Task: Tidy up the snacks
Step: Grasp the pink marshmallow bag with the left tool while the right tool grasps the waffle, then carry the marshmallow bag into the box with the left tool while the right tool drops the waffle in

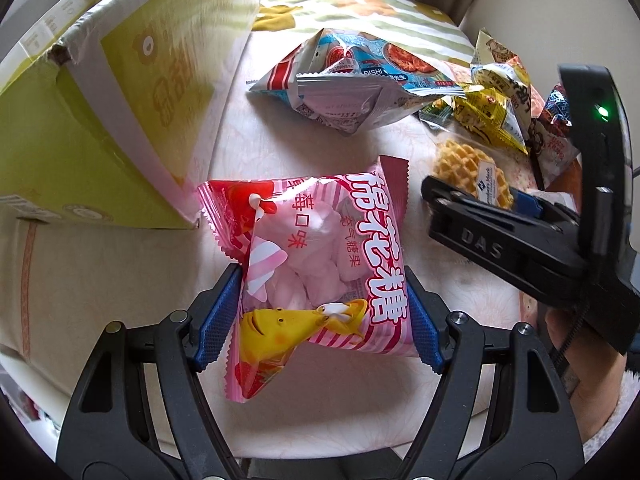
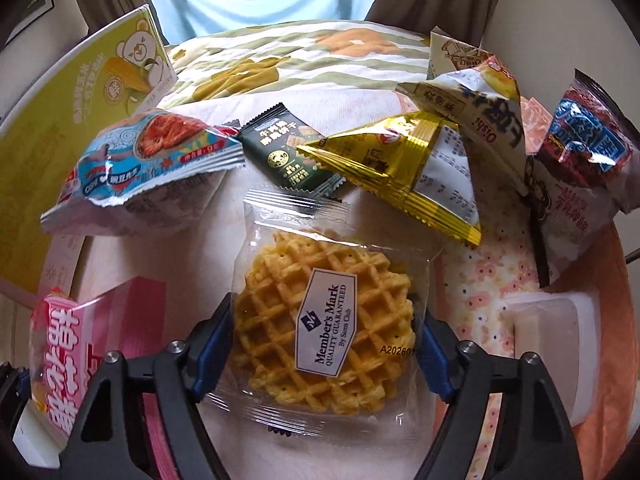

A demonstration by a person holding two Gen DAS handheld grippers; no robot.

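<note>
**Both grippers at snack packets; right grasp not yet confirmed**

The left gripper (image 1: 320, 316) clamps the pink marshmallow packet with the yellow cartoon figure (image 1: 312, 276), blue pads (image 1: 218, 316) pressed into its sides. The right gripper (image 2: 320, 340) straddles the clear-wrapped round waffle biscuit (image 2: 324, 336); its pads sit at the wrapper's edges, but whether they press cannot be told.

Recommendation: close the right jaws gently. The waffle looks brittle, and the film may slip, so grip across the biscuit itself, then lift straight up.

The waffle lies near the middle of the pale table (image 2: 160, 248), the pink packet just beside it. Toward the far edge lie a blue-and-red crisp bag (image 2: 148, 168), a dark green sachet (image 2: 288, 156) and a gold foil pack (image 2: 404, 172). A yellow-green carton (image 1: 80, 128) stands at one side. Beyond are striped bedding and curtains.
</note>
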